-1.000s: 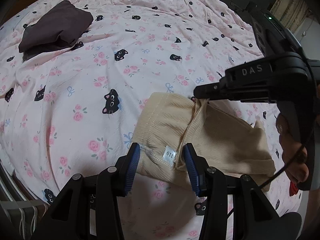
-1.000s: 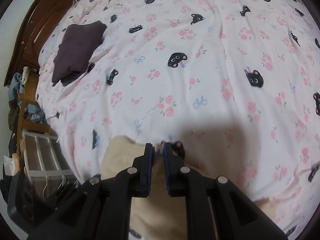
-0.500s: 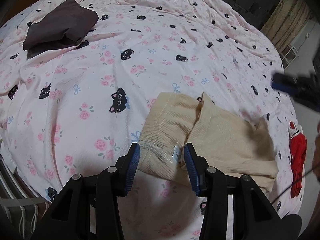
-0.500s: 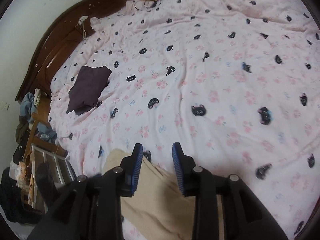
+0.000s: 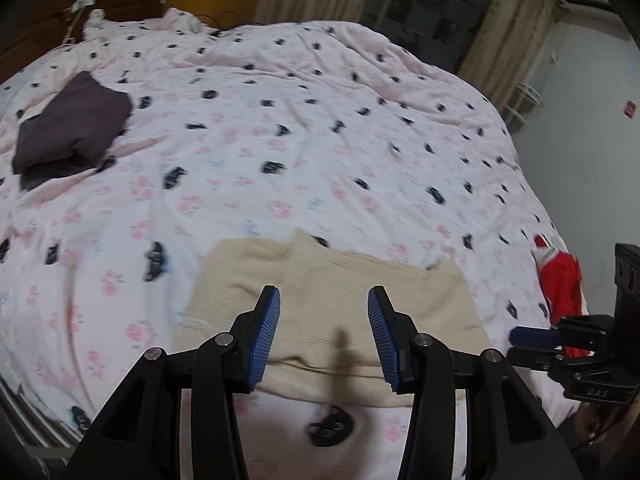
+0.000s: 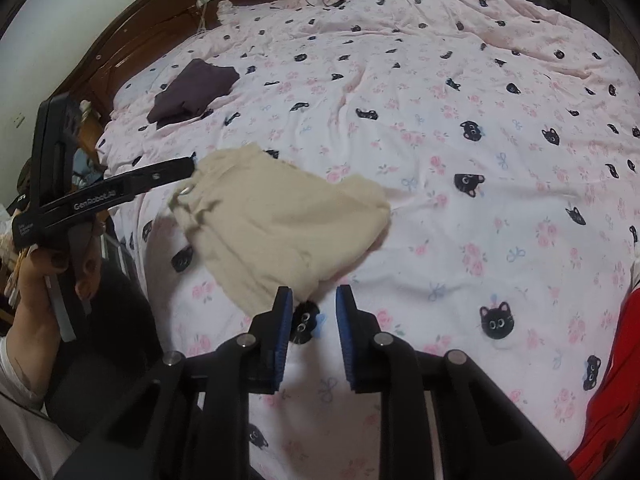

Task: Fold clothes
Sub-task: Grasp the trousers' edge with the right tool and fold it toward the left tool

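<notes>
A beige ribbed garment (image 5: pixel 340 280) lies folded on the pink cat-print bedspread (image 5: pixel 280 140). My left gripper (image 5: pixel 324 296) hovers open over its near part, with nothing between the blue pads. In the right wrist view the same garment (image 6: pixel 276 216) sits just beyond my right gripper (image 6: pixel 315 296), which is open and holds nothing, over bare bedspread. The left gripper (image 6: pixel 160 176) shows there from the side, its tip by the garment's left corner. The right gripper (image 5: pixel 536 340) appears at the right edge of the left wrist view, beside the garment.
A folded dark garment (image 5: pixel 72 124) rests far left on the bed, also seen as the dark garment (image 6: pixel 196 88). A red garment (image 5: pixel 560 280) lies at the bed's right edge. A wooden headboard (image 6: pixel 132 48) stands behind. A hand (image 6: pixel 52 264) holds the left gripper.
My right gripper opened, let go of the beige garment and drew back to its near edge. The left gripper pulled up and away from the waistband with the tag, staying open.
</notes>
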Tool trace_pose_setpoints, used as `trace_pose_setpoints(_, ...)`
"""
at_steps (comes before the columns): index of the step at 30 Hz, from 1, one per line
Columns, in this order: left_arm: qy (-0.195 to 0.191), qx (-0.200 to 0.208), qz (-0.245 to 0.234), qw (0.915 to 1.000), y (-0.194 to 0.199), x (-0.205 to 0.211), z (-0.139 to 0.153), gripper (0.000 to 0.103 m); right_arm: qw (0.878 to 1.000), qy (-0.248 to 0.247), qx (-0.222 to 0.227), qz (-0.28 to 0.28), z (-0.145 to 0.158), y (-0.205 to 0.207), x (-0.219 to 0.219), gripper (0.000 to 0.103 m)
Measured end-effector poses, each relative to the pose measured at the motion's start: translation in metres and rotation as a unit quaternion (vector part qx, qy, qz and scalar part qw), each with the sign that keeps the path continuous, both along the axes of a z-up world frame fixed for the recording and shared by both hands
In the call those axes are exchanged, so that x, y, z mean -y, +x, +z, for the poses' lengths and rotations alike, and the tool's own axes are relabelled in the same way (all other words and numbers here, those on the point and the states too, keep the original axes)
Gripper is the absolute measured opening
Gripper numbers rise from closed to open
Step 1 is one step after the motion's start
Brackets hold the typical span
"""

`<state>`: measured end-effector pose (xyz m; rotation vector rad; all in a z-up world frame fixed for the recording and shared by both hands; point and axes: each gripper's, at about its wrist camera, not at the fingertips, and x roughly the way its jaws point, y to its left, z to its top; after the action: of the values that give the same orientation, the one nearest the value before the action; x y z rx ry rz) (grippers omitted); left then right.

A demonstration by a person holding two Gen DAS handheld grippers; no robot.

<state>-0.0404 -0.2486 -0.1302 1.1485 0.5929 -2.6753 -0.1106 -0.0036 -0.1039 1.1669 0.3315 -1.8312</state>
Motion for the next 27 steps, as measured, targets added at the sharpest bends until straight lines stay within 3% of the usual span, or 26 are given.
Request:
trace_pose_setpoints(3, 0.000, 0.009, -0.014, 0.9999, -0.008, -0.011, -0.004, 0.041, 1.000, 0.002, -0.013, 0.020, -0.002, 0.008, 0.005, 0.021)
trace_pose_setpoints(6, 0.008, 0.012, -0.022, 0.9997, -0.012, -0.017, -0.006, 0.041, 0.999, 0.002, -0.015, 0.035, -0.004, 0.010, 0.011, 0.012)
trace_pose_setpoints(17, 0.022, 0.019, -0.011, 0.9995, -0.015, -0.013, -0.013, 0.041, 0.998, 0.014, -0.011, 0.067, -0.026, 0.002, 0.018, 0.009)
trace_pose_setpoints(23, 0.013, 0.047, -0.061, 0.9970, -0.040, -0.027, 0.001, 0.041, 0.996, 0.000, -0.032, 0.079, -0.021, 0.013, 0.011, 0.006)
trace_pose_setpoints(26, 0.009, 0.069, -0.093, 0.9933, -0.058, -0.037, 0.006, 0.056, 0.996, -0.005, -0.043, 0.084, -0.021, 0.018, 0.009, 0.006)
trace_pose_setpoints(27, 0.008, 0.086, -0.109, 0.9903, -0.069, -0.043, 0.006, 0.056, 0.995, -0.005, -0.042, 0.086, -0.022, 0.018, 0.008, 0.006)
